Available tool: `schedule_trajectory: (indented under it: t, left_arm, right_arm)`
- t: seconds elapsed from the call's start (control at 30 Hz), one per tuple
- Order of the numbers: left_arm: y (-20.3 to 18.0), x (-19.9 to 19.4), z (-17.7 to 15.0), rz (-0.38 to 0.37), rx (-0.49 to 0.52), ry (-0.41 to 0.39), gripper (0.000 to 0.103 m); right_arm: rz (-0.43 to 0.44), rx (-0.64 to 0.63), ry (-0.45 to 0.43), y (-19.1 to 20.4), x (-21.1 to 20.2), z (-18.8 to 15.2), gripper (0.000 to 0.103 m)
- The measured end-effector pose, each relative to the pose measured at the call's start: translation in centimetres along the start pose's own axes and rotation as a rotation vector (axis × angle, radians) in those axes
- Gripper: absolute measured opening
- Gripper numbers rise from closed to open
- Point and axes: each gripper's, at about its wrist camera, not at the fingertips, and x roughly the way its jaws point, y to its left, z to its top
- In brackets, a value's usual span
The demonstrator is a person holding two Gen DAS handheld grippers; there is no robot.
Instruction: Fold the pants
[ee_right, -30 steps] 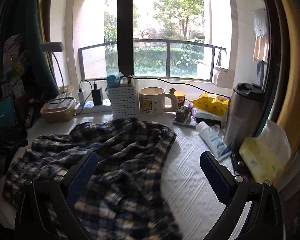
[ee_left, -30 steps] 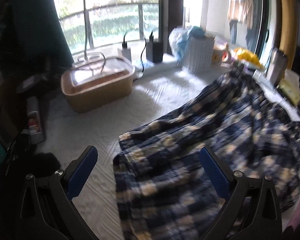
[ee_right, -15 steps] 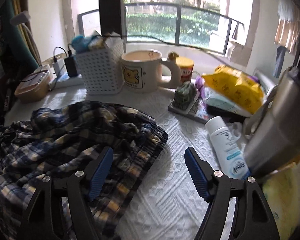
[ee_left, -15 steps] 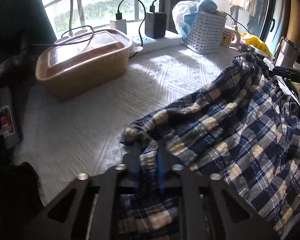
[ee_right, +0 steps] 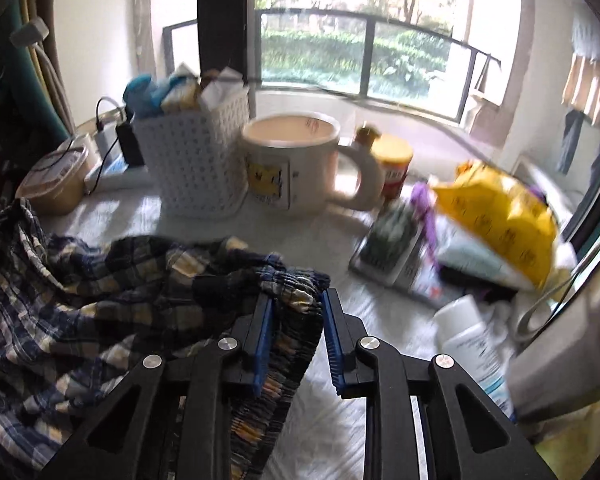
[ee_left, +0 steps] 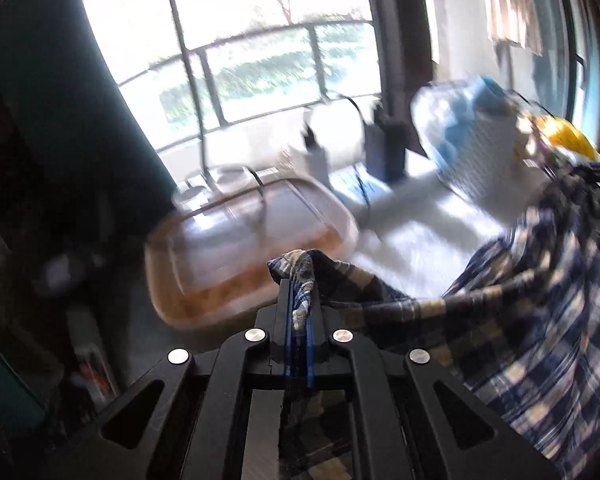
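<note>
Blue and cream plaid pants (ee_left: 540,320) lie crumpled on the white-covered table (ee_left: 412,248). My left gripper (ee_left: 300,284) is shut on one corner of them and holds it lifted off the table, so the cloth stretches away to the right. In the right wrist view the pants (ee_right: 100,300) are heaped at the left. My right gripper (ee_right: 296,300) is closing on their gathered waistband. The band fills the gap at the tips and touches both blue pads (ee_right: 263,332).
A tan lidded container (ee_left: 252,248) and plugged chargers (ee_left: 384,148) stand behind the left gripper. A white basket (ee_right: 196,164), a big mug (ee_right: 292,160), a yellow bag (ee_right: 500,216), a white bottle (ee_right: 472,344) and a steel tumbler (ee_right: 572,340) crowd the back and right.
Both grippers went from wide open to closed on the pants. The left one has lifted its corner off the table. The right one came forward and down onto the waistband.
</note>
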Motion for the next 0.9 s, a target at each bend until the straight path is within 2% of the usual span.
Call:
schedule_trajectory:
  t: [0.17,0.23,0.3,0.33,0.37,0.4,0.43,0.47,0.53,0.73,0.9]
  left_arm:
    - [1.2,0.9,1.8,0.087,-0.025,-0.066,0.005]
    - [1.9,1.3,2.0,0.075,-0.048,-0.050,0.008]
    - [2.4,1.5,1.8,0.057,-0.061,-0.001,0.028]
    - [2.4,1.1,1.5,0.052,-0.063,0.004,0.059]
    - [2.4,0.5,1.1,0.042,-0.060,-0.004,0.081]
    - [2.1,-0.3,0.9,0.033,-0.052,-0.018,0.083]
    - [2.0,-1.2,0.5,0.029,-0.039,-0.027,0.083]
    - [1.7,-1.9,0.0,0.027,-0.025,-0.026,0.083]
    - [1.1,-3.9,-0.9,0.012,-0.015,-0.031,0.083]
    - [0.0,-9.8,-6.4,-0.121,-0.088,0.009,0.084]
    - [-1.4,-12.0,-12.7,-0.222,-0.186,0.126,0.084]
  right_arm:
    - [-0.090,-0.010,-0.049,0.0,0.5,1.7,0.025]
    - [-0.122,-0.022,-0.055,0.0,1.0,1.9,0.025]
    - [-0.121,0.003,-0.046,-0.6,1.4,1.8,0.025]
    - [-0.116,0.012,-0.041,-0.9,1.4,1.7,0.025]
    - [-0.105,0.018,-0.030,-1.1,1.3,1.5,0.030]
    - [-0.105,0.020,-0.023,-1.1,1.0,1.3,0.033]
    - [-0.109,0.022,-0.023,-1.2,0.4,1.1,0.045]
    - [-0.110,0.024,-0.035,-1.2,-0.6,0.7,0.066]
    - [-0.102,0.036,-0.073,-1.3,-2.7,-0.2,0.089]
    - [-0.068,0.058,-0.108,-0.8,-9.1,-4.5,0.090]
    - [0.006,0.087,-0.094,-0.5,-12.7,-9.5,0.090]
